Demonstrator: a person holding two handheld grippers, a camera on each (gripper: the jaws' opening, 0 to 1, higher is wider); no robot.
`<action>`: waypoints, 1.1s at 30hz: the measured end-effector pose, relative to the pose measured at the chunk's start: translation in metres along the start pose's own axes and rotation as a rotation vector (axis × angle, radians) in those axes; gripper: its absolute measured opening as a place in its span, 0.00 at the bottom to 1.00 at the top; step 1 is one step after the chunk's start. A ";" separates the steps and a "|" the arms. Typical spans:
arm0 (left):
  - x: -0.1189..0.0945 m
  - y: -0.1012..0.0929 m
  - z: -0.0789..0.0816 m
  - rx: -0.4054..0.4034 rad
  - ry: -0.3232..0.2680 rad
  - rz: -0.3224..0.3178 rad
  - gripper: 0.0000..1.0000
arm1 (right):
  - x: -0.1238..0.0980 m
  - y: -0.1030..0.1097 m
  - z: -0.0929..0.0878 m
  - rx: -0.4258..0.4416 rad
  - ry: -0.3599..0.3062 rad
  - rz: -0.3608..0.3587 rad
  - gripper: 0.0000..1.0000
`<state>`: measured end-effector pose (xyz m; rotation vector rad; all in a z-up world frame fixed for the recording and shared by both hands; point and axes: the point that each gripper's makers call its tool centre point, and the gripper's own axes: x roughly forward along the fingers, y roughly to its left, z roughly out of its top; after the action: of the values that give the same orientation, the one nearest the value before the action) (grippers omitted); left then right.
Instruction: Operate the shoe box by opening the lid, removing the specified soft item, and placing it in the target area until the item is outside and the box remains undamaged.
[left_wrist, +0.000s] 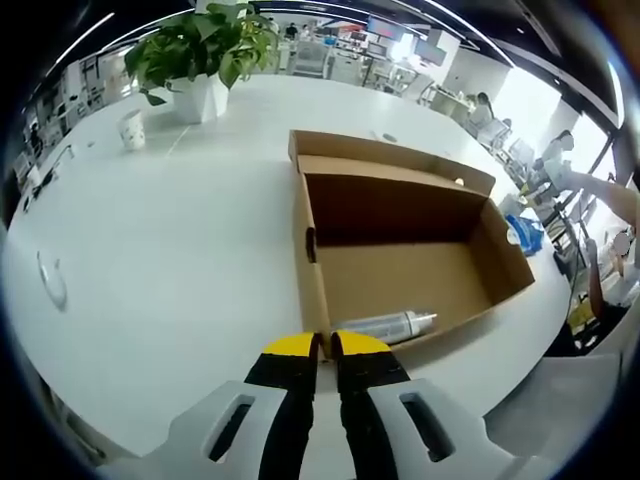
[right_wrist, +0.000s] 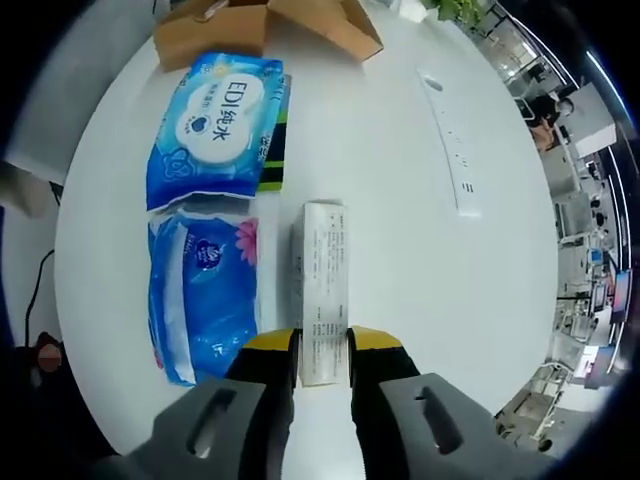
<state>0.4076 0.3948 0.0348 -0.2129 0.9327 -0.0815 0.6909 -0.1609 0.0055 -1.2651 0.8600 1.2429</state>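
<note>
The brown cardboard shoe box (left_wrist: 400, 270) stands open on the white table, its lid folded back at the far side. A silver tube (left_wrist: 385, 325) lies inside against the near wall. My left gripper (left_wrist: 323, 345) is shut, its yellow tips pinching the box's near left corner. In the right gripper view, my right gripper (right_wrist: 322, 350) is shut on the near end of a long white printed carton (right_wrist: 322, 270) lying on the table. Beside it lie two soft blue packs, a wipes pack (right_wrist: 215, 125) and a tissue pack (right_wrist: 205, 290). A corner of the shoe box (right_wrist: 260, 25) shows at the top.
A potted plant (left_wrist: 200, 55) and a paper cup (left_wrist: 132, 128) stand at the table's far left. A flat dark item (right_wrist: 274, 150) sticks out from under the wipes pack. A power strip (right_wrist: 450, 130) is set into the table. People sit beyond the table edge (left_wrist: 520, 340).
</note>
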 end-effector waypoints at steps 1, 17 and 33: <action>0.000 0.000 0.000 0.000 0.000 0.000 0.05 | -0.001 0.000 0.000 0.004 -0.001 -0.001 0.17; 0.003 -0.006 0.006 0.123 -0.011 0.002 0.14 | -0.034 0.008 0.011 0.094 -0.072 -0.095 0.31; -0.009 -0.009 0.027 0.230 -0.046 -0.004 0.23 | -0.086 0.037 0.053 0.345 -0.246 -0.201 0.45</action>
<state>0.4239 0.3916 0.0597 -0.0037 0.8698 -0.1853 0.6310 -0.1306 0.0890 -0.8781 0.7132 1.0131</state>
